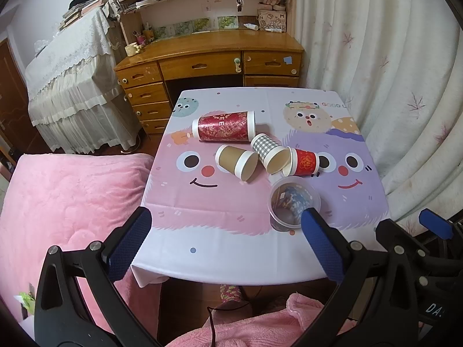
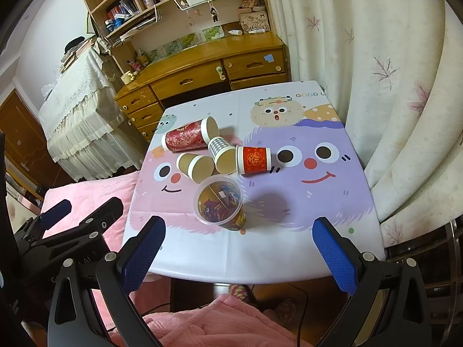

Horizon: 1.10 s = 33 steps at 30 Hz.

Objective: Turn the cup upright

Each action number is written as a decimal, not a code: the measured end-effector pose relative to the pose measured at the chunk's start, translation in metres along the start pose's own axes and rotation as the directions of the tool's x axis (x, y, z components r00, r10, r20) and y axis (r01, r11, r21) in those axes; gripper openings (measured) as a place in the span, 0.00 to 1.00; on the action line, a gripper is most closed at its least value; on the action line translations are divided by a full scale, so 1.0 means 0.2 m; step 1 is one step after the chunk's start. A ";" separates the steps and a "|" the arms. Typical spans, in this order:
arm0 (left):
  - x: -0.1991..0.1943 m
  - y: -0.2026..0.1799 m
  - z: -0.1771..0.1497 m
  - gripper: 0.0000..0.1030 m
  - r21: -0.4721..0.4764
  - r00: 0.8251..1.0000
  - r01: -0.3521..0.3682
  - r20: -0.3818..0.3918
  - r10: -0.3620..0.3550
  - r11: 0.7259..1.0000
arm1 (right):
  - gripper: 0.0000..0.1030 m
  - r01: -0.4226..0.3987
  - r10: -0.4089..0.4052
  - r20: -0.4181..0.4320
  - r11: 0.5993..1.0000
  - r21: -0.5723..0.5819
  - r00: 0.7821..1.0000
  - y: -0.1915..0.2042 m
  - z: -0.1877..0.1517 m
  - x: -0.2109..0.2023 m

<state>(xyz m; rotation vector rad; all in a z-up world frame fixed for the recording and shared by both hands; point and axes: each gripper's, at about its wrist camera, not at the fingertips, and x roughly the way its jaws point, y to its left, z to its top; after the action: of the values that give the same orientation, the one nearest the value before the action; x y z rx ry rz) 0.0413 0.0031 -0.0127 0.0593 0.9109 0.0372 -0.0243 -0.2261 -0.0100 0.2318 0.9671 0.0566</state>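
Left gripper wide open above near table edge. Clear cup upright by right fingertip. Four paper cups lying sideways beyond.

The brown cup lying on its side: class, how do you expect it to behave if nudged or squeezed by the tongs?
The brown cup looks like thin paper, so it is probably light and would slide or roll easily. Lying on its tapered side, it would likely roll in a curve, perhaps into the checked cup beside it. A hard squeeze may crush its open rim.

clear cup base behind gripper finger
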 end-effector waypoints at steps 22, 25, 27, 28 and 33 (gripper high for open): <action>0.04 0.04 0.02 0.99 0.000 1.000 -0.016 -0.001 0.016 1.000 | 1.00 -0.012 0.012 -0.008 1.000 -0.007 1.000 0.06 0.05 0.07; 0.04 0.04 0.03 0.99 -0.001 1.000 -0.011 -0.004 0.011 1.000 | 1.00 -0.011 0.011 -0.009 1.000 -0.007 1.000 0.07 0.05 0.07; 0.05 0.05 0.03 0.99 -0.003 1.000 -0.009 -0.008 0.009 1.000 | 1.00 -0.011 0.011 -0.009 1.000 -0.006 1.000 0.06 0.05 0.07; 0.04 0.06 0.02 0.99 -0.002 1.000 -0.009 -0.009 0.009 1.000 | 1.00 -0.011 0.011 -0.009 1.000 -0.006 1.000 0.06 0.05 0.07; 0.05 0.05 0.04 0.99 -0.003 1.000 -0.009 -0.012 0.009 1.000 | 1.00 -0.012 0.012 -0.010 1.000 -0.006 1.000 0.06 0.06 0.07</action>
<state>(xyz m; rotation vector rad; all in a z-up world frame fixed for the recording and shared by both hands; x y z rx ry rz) 0.0542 0.0138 -0.0157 0.0603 0.9225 0.0471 -0.0054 -0.2145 -0.0128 0.2318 0.9759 0.0716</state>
